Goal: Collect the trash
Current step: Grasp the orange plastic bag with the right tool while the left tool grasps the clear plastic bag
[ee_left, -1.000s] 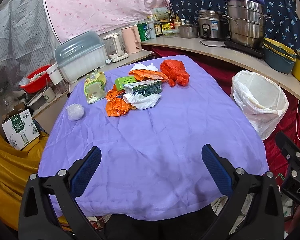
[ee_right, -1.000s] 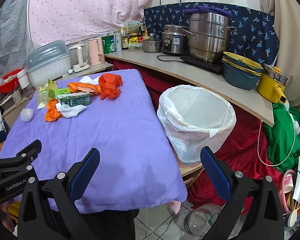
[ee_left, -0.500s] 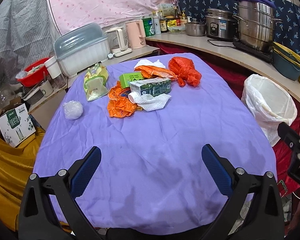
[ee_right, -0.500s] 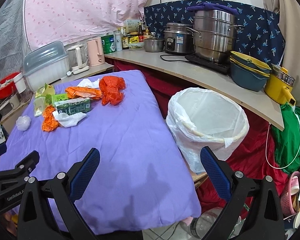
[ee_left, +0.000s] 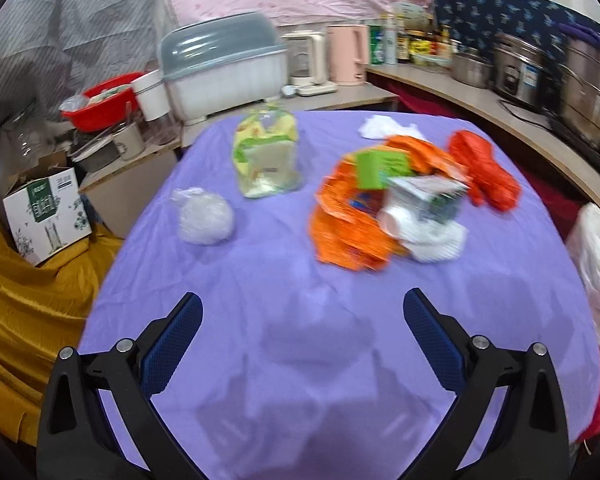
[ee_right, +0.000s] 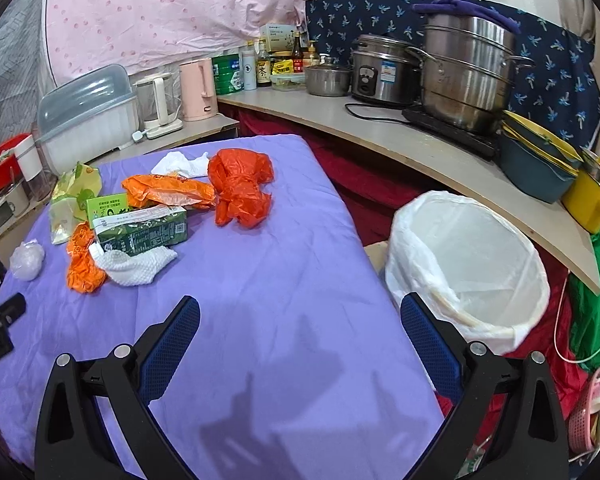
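Trash lies on the purple table cloth [ee_left: 300, 272]: a clear plastic ball [ee_left: 204, 218], a yellow-green snack bag [ee_left: 266, 158], orange wrappers [ee_left: 346, 228], a green carton [ee_left: 428, 196], a white tissue [ee_left: 436, 240] and a red plastic bag [ee_left: 484, 168]. My left gripper [ee_left: 302, 312] is open and empty above the near cloth. My right gripper [ee_right: 300, 316] is open and empty, with the carton [ee_right: 144, 228], red bag [ee_right: 240, 186] and orange wrappers [ee_right: 82, 268] ahead to its left. A white-lined bin [ee_right: 468, 264] stands right of the table.
A curved shelf [ee_right: 380, 128] behind holds pots, kettles and bottles. A dish box with grey lid [ee_left: 224, 68] and a red bowl [ee_left: 100, 100] stand at the back left. A cardboard box [ee_left: 46, 212] sits on yellow cloth left of the table.
Both grippers have moved forward over the table toward the trash. The left view has swung left, so the bin is now at its right edge. Both stay open.
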